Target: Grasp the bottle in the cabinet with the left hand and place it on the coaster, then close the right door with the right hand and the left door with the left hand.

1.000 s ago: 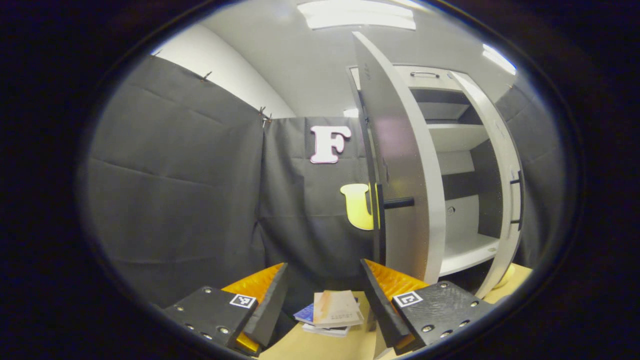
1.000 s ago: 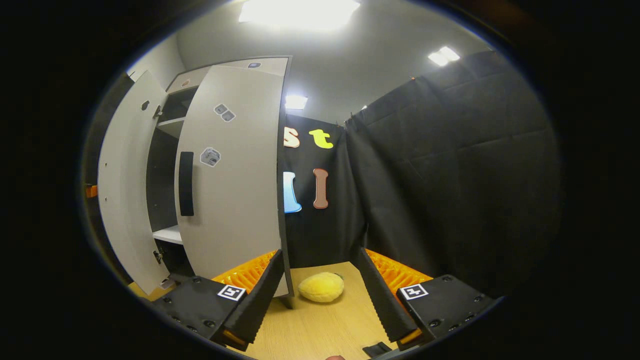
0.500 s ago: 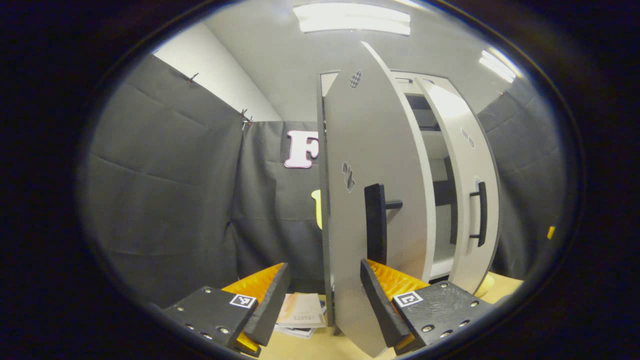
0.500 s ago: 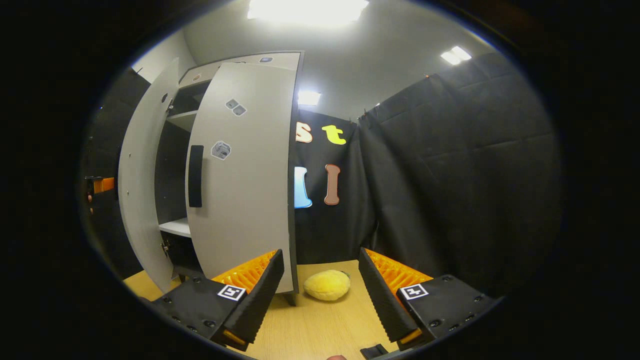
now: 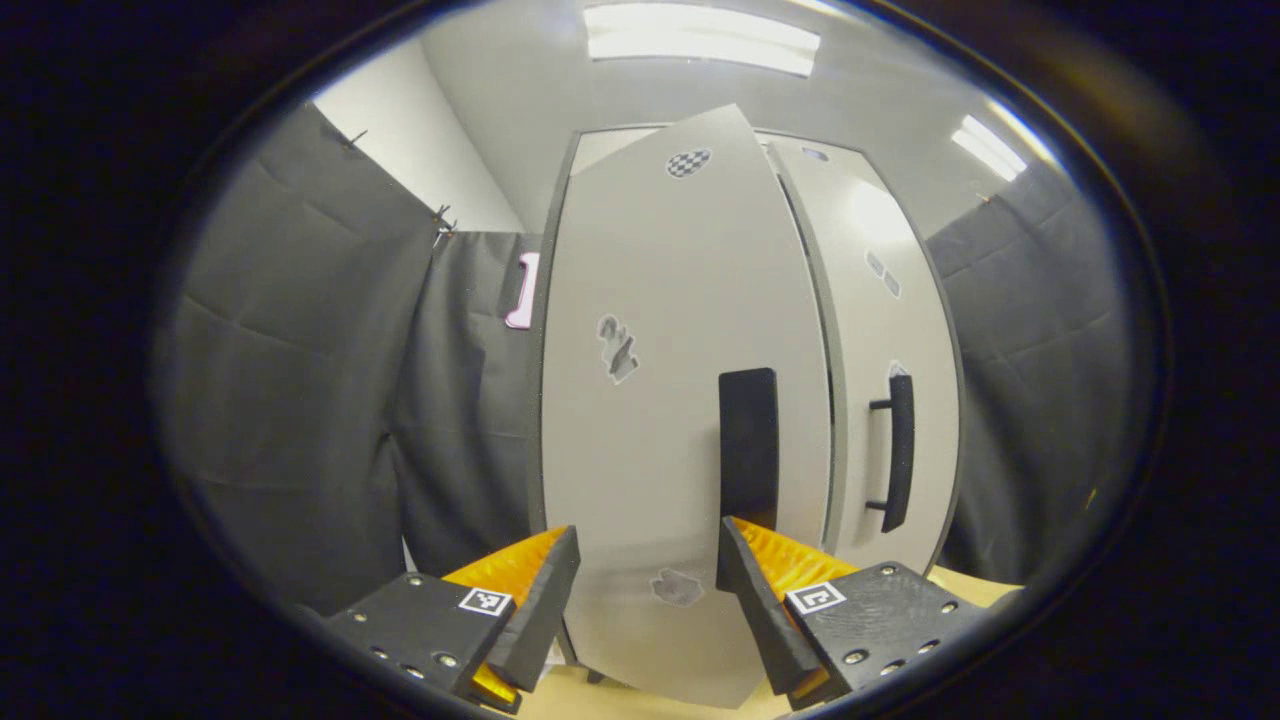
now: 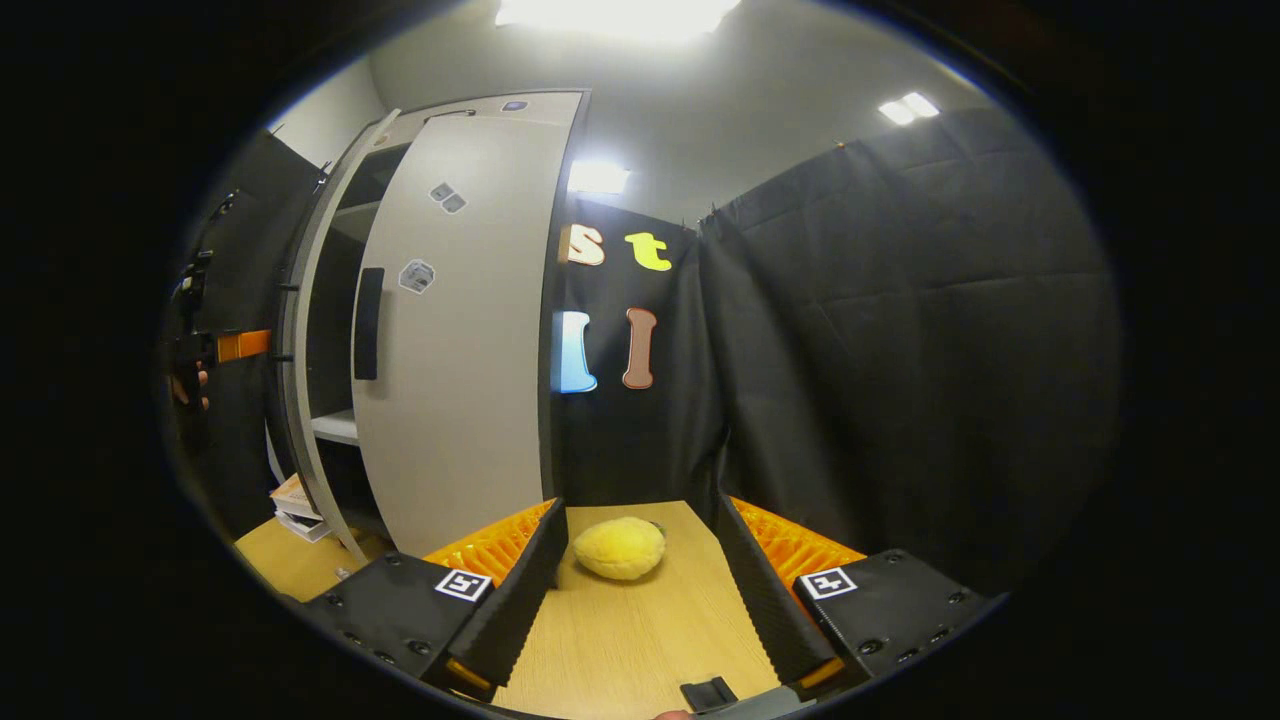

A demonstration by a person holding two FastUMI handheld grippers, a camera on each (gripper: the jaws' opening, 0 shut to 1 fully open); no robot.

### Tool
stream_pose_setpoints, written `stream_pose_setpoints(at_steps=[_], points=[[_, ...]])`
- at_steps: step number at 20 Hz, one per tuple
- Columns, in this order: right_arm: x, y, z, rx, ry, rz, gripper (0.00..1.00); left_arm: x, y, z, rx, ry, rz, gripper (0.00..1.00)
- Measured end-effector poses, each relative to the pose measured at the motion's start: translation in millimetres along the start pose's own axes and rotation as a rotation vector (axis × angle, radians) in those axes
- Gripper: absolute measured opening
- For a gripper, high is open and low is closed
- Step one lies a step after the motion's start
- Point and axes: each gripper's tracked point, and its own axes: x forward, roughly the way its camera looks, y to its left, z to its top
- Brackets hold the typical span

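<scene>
In the left gripper view the grey cabinet's left door (image 5: 650, 400) stands close in front of me, nearly shut, its black handle (image 5: 748, 445) just above my right finger. The right door (image 5: 870, 330) with its bar handle (image 5: 900, 450) lies flush beside it. My left gripper (image 5: 645, 600) is open with the door's lower face between its fingers, not clamped. In the right gripper view the right door (image 6: 450, 330) looks shut and the left door (image 6: 305, 350) is still ajar, a shelf (image 6: 335, 425) showing in the gap. My right gripper (image 6: 640, 590) is open and holds nothing.
A yellow soft toy (image 6: 620, 547) lies on the wooden table (image 6: 640, 640) just beyond my right fingers. A stack of books (image 6: 295, 500) sits by the cabinet's left foot. A hand with the other gripper (image 6: 215, 350) is at the left door. Black cloth walls surround the table.
The left door has swung from wide open to nearly shut, now hiding the shelves and books in the left gripper view. The right gripper shifted slightly; both stay open.
</scene>
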Motion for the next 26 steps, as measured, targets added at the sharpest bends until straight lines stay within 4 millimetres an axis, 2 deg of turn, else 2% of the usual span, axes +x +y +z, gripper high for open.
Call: stream_pose_setpoints(at_steps=[2,5,9,10,11,13,14,15,16,17,19,20,21,22,26], points=[[-5.2,-5.3,0.2,0.0,-0.001,-0.005,0.96,-4.0,2.8,0.7,0.004,-0.004,0.004,0.84],[-10.3,-6.5,1.1,0.005,-0.003,0.001,0.96,-2.9,1.6,-0.2,-0.004,0.002,-0.01,0.84],[-8.2,7.1,15.2,0.009,-0.024,0.063,0.96,-9.2,9.2,8.5,0.015,-0.008,0.012,0.84],[-6.6,11.9,21.4,0.009,-0.037,0.086,0.92,-15.5,11.9,12.0,0.024,-0.013,0.017,0.84],[-5.5,17.4,26.0,0.009,-0.048,0.11,0.96,-25.1,17.3,14.1,0.038,-0.015,0.026,0.84],[-3.4,28.4,32.2,0.021,-0.067,0.165,0.96,-55.9,36.6,14.5,0.062,-0.013,0.056,0.84],[-3.5,36.3,36.9,0.03,-0.075,0.19,0.96,-68.8,39.4,13.8,0.062,-0.007,0.063,0.84],[-3.4,41.1,40.5,0.036,-0.082,0.206,0.96,-79.7,41.8,12.1,0.061,0.0,0.061,0.9],[-4.9,44.5,44.6,0.038,-0.092,0.214,0.93,-87.3,45.0,11.1,0.064,0.006,0.06,0.9],[-7.8,48.8,49.0,0.037,-0.103,0.221,0.96,-96.9,51.0,12.2,0.074,0.011,0.065,0.84],[-13.2,57.9,54.4,0.034,-0.117,0.234,0.92,-114.4,65.1,15.4,0.091,0.015,0.077,0.84],[-16.2,62.1,57.1,0.032,-0.117,0.242,0.96,-124.2,70.7,16.9,0.094,0.019,0.078,0.91],[-19.7,65.7,60.5,0.028,-0.119,0.247,0.96,-129.5,76.7,18.5,0.096,0.021,0.075,0.91],[-25.6,67.9,63.0,0.025,-0.124,0.245,0.96,-137.4,83.0,20.9,0.1,0.022,0.074,0.84],[-47.1,74.3,69.1,0.038,-0.135,0.231,0.96,-169.7,105.5,28.6,0.118,0.023,0.075,0.84]])
